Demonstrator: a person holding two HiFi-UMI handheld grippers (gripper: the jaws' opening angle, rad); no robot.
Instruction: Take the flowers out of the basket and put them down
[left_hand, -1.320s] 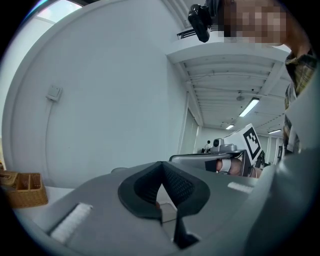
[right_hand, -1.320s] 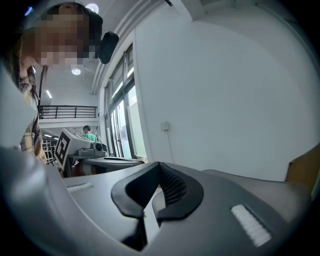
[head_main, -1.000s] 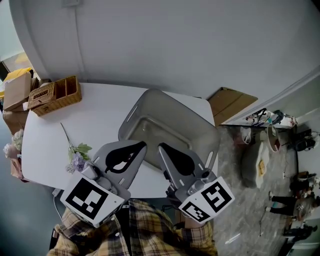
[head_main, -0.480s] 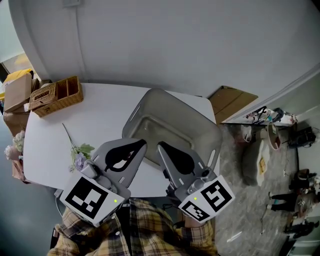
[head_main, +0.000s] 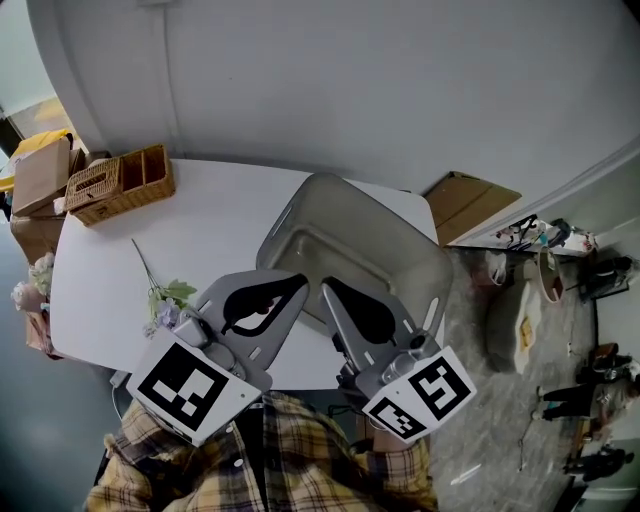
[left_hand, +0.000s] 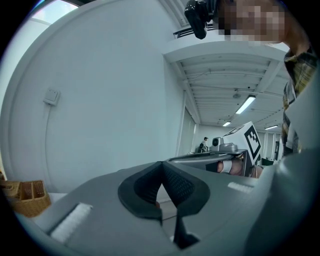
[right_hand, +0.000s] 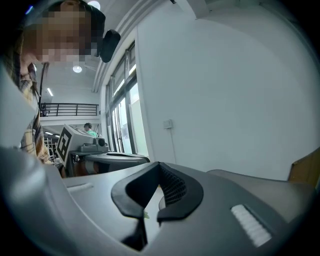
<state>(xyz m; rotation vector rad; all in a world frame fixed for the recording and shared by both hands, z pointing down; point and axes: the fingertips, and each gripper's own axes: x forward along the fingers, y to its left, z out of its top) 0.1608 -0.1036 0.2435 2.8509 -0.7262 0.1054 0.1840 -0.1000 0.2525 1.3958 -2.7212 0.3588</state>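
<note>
Lilac flower sprig (head_main: 163, 306), green leaves, flat on white table (head_main: 225, 225), wicker basket (head_main: 120, 186) upright at far corner, well apart

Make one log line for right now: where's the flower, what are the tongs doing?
flower: lying on table, outside basket | left tongs: shut, empty | right tongs: shut, empty

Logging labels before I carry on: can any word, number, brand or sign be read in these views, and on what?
No readable text in any view.
Black-and-white marker cube on the left gripper, and its twin on the right gripper: square patterns only, no letters or digits.
Brown cardboard box at the far left: no print legible.
Floor clutter at the right: too small to read.
</note>
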